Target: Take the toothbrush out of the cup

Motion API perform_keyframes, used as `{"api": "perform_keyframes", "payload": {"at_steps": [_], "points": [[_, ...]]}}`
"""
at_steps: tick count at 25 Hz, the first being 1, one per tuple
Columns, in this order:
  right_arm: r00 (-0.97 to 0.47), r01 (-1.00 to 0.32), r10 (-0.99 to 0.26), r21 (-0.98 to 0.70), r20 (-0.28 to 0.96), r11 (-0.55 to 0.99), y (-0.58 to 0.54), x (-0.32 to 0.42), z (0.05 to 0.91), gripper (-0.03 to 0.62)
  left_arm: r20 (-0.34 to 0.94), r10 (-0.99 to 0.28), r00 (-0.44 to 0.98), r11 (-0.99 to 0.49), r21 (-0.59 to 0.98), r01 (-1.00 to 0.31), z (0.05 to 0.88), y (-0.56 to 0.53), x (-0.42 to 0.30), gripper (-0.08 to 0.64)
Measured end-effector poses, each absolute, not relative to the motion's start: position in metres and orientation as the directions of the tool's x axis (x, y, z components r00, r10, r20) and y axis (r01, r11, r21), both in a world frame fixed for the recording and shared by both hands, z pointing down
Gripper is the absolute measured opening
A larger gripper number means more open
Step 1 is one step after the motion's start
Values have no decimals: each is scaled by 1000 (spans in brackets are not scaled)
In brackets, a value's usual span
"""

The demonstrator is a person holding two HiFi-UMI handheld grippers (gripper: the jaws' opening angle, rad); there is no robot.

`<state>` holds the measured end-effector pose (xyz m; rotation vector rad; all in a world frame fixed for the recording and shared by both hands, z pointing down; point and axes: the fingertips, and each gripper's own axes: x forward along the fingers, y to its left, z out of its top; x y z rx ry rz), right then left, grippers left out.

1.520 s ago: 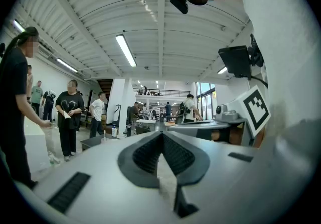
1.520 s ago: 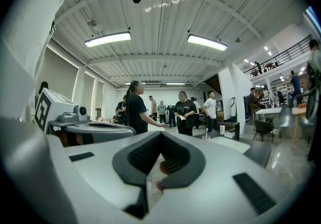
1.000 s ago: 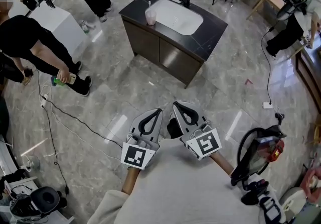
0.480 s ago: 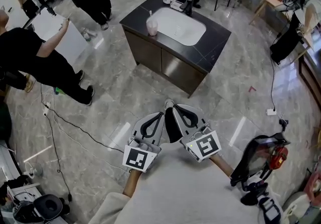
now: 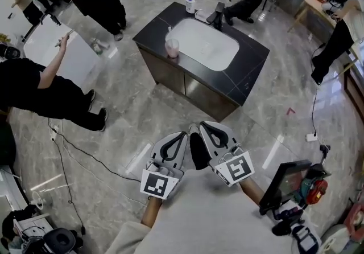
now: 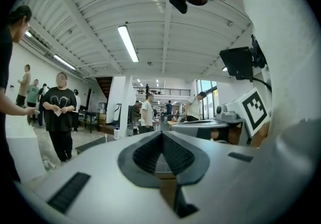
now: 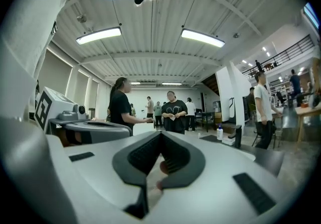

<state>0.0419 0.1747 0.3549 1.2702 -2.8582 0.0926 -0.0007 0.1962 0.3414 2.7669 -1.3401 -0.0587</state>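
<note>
A pink cup (image 5: 171, 48) with a white toothbrush (image 5: 169, 32) standing in it sits on the black countertop (image 5: 250, 70) of a sink cabinet, left of the white basin (image 5: 205, 45). The cabinet stands well ahead of me across the floor. My left gripper (image 5: 182, 134) and right gripper (image 5: 202, 126) are held side by side in front of my body, pointing level toward the cabinet and far from the cup. Both are shut with nothing in them. The left gripper (image 6: 161, 133) and the right gripper (image 7: 160, 133) show their tips meeting in their own views.
A soap bottle (image 5: 190, 3) and a dark faucet (image 5: 216, 15) stand at the counter's far edge. Several people stand at the left and behind the cabinet. A cable (image 5: 74, 133) runs over the marble floor at the left. A black stand with red gear (image 5: 290, 181) is at my right.
The sink cabinet has come closer and sits lower in the head view. Both grippers stay shut, side by side. The people around the room have shifted.
</note>
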Motion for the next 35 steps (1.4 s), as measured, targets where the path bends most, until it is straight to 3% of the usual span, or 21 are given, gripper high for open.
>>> {"api": "perform_keyframes", "payload": {"at_steps": [19, 35], "points": [[-683, -730, -724, -121, 97, 673, 21, 52, 373, 3, 109, -786, 608, -607, 50, -793, 356, 37, 2, 3], [-729, -684, -679, -118, 84, 719, -65, 33, 354, 3, 51, -837, 544, -539, 89, -838, 327, -57, -6, 3]]}}
